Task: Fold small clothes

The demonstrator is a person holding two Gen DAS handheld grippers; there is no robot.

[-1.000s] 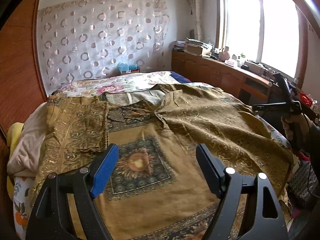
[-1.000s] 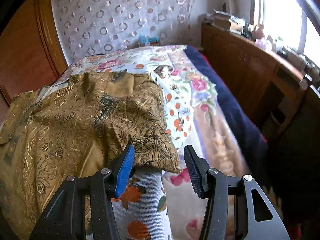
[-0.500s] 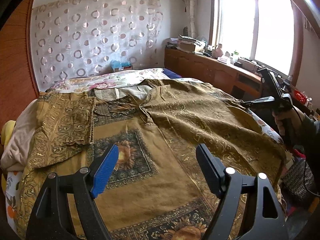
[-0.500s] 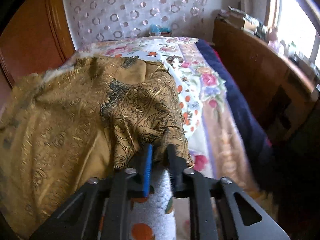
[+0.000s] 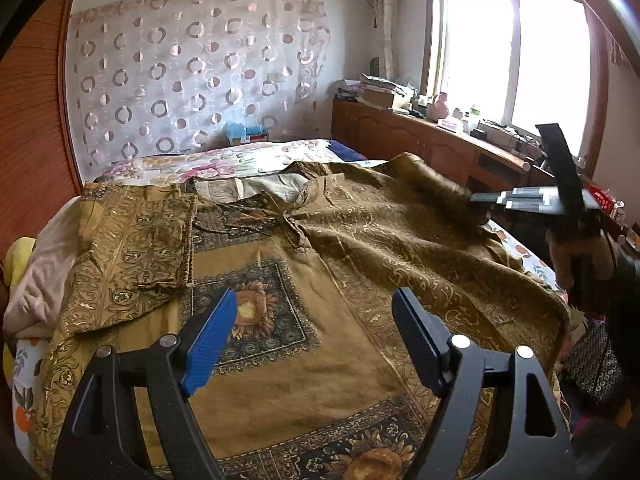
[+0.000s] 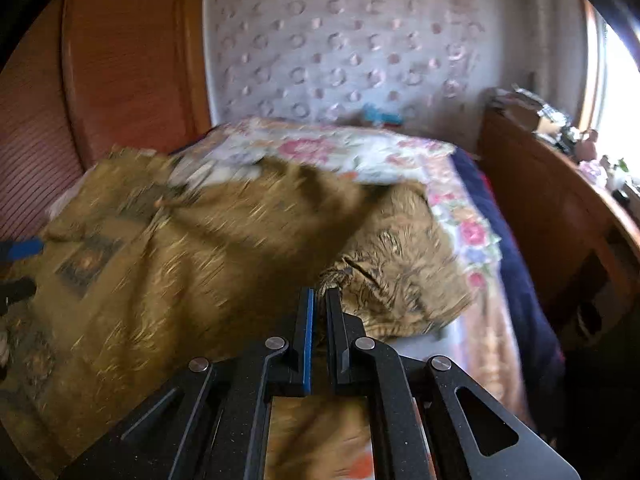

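A gold patterned shirt (image 5: 320, 280) lies spread over the bed (image 5: 248, 158), filling the middle of the frame. Its sleeve (image 5: 132, 256) at centre left is folded in over the body. The left gripper (image 5: 312, 336) hangs above the shirt at the bottom of the frame, its blue-padded fingers (image 5: 210, 336) wide apart. At the right edge the right gripper (image 5: 486, 199), held in a hand (image 5: 576, 256), meets the raised far sleeve. A wooden counter (image 5: 420, 140) stands under the window (image 5: 516, 56), upper right.
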